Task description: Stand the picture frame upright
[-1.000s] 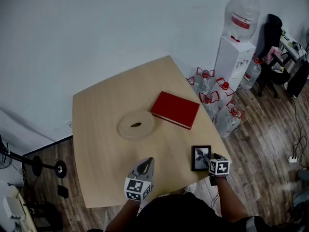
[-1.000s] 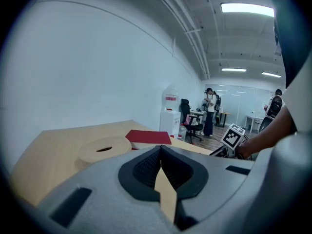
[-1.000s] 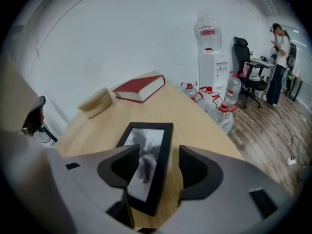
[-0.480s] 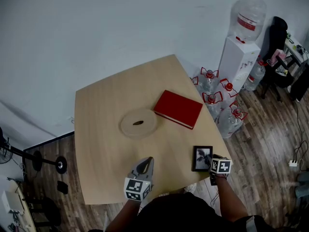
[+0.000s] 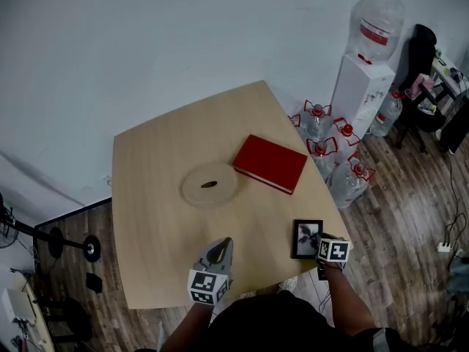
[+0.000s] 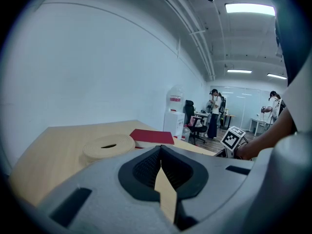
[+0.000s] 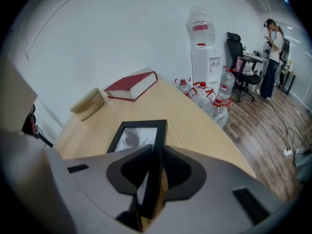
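Picture frame [image 7: 138, 139] now seemingly clamped in right gripper [image 7: 157, 147], wide open before; left gripper [image 6: 160, 148] closed.

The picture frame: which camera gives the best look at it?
The right gripper view: the picture frame sits close up, black border and photo plain. The head view shows it small, near the edge of the table. The left gripper view does not show it.

office, open-plan. water dispenser [image 5: 360, 86] with spare water jugs [image 5: 331, 163] on a wood floor [image 5: 410, 218]; swivel chair [image 7: 237, 48], desks [image 7: 252, 58], ceiling strip lights [image 6: 250, 8], people [image 6: 213, 115] standing farther back.
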### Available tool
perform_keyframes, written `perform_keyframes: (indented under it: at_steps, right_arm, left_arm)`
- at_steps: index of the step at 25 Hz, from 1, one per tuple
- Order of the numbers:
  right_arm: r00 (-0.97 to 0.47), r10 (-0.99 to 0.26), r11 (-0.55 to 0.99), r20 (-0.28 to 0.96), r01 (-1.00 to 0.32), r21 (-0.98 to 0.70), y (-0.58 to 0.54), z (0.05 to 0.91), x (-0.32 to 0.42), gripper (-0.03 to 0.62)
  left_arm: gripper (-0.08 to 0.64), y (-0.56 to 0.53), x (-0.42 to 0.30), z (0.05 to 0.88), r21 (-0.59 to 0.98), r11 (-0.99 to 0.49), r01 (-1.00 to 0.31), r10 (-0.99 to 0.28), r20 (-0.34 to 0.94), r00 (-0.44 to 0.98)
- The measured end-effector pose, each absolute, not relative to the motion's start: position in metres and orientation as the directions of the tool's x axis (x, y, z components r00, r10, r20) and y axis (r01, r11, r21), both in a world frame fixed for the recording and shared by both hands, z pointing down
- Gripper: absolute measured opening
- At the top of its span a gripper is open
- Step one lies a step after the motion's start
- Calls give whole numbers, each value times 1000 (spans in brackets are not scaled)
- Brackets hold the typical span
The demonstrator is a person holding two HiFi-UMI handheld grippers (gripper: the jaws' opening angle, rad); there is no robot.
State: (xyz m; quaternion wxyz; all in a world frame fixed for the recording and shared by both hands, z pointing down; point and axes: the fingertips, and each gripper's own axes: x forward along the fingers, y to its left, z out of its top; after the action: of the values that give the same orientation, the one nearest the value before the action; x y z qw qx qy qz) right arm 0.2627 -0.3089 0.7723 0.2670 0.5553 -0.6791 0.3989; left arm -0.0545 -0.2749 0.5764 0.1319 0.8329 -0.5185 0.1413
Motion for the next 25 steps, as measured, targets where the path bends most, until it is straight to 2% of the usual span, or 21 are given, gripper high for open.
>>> perform_keyframes:
  at_steps: [13,25]
  right_arm:
    - [-275,-625,168,730,-961,-219,-325,728,253,67]
    - [-406,-692,325,597,-914,-244,-362,663,181,67]
  left_arm:
    - [0,-272,-65,574,80,-402,-912,-837,372,401]
    - [0,-259,-92,579,94,-327,-940,-863,375,338]
